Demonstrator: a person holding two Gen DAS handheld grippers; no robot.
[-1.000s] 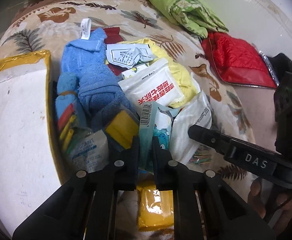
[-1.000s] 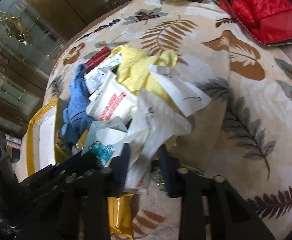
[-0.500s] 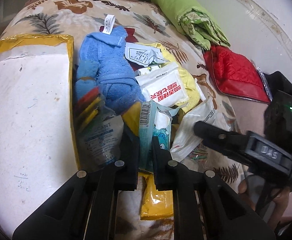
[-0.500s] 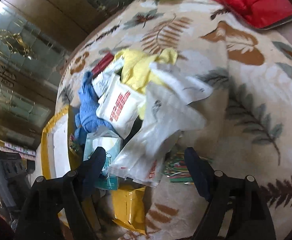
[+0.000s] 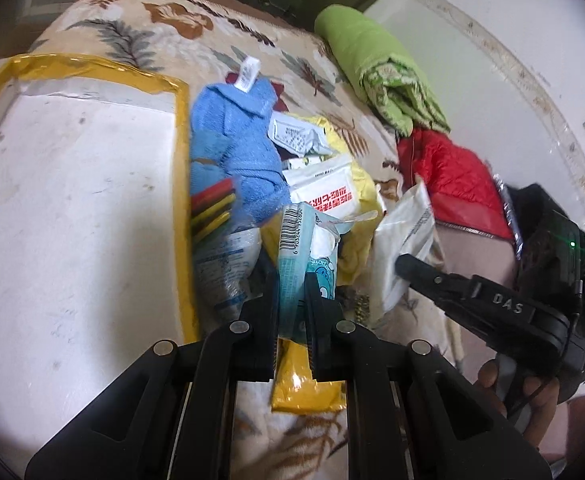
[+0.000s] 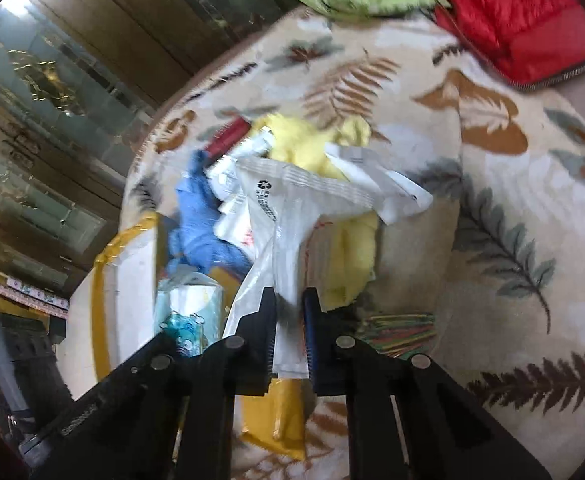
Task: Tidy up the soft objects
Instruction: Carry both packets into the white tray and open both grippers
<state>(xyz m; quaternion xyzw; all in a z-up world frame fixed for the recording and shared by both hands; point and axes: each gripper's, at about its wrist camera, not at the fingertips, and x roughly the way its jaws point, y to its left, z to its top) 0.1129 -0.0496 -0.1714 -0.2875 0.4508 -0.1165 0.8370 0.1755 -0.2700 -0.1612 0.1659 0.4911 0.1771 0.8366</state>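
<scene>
L tongs (image 5: pixel 292 300) pinch teal pack (image 5: pixel 297 248) | R tongs (image 6: pixel 289 312) pinch white bag (image 6: pixel 288 240) | leaf-print blanket (image 6: pixel 492 220), wood-glass cabinet (image 6: pixel 52 80) behind

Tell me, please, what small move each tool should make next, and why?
Probably lift both straight up and apart. The left tool is shut on the teal cartoon-print tissue pack, the right tool on the white crinkled plastic bag, and both items overlap the pile around the blue terry towel.
</scene>
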